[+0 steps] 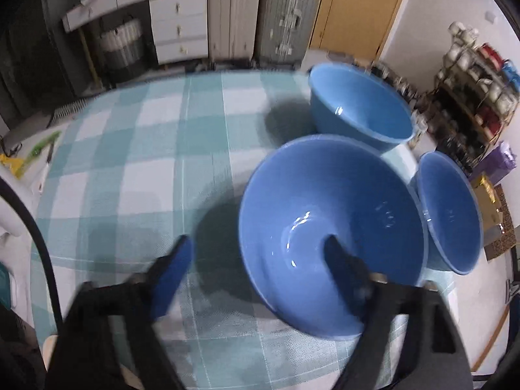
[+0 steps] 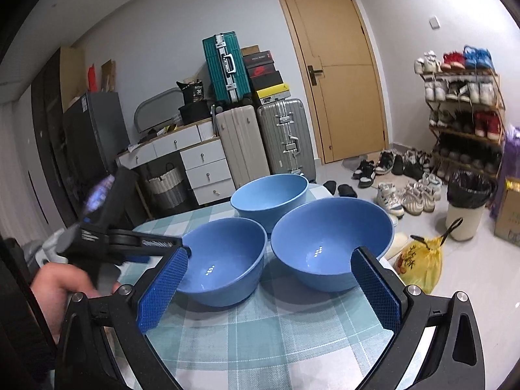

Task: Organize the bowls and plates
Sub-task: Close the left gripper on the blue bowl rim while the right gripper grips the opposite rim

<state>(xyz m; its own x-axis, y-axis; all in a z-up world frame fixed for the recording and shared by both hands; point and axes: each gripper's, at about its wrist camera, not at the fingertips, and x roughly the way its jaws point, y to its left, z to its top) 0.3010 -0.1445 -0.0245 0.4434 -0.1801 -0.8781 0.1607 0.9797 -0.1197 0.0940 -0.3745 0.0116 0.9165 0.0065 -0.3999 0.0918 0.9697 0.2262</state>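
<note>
The left wrist view was smeared by motion, so whether the left gripper (image 1: 260,247) pressed the nearest blue bowl (image 1: 331,208) was hard to tell: its jaws stood partly apart astride the near rim, one finger inside the empty bowl and one outside. The right gripper (image 2: 269,279) hovered level, jaws wide with nothing between them. Beyond, two more empty blue bowls (image 2: 331,243) (image 2: 269,198) sat on the checked desk (image 2: 276,334), packed close.
</note>
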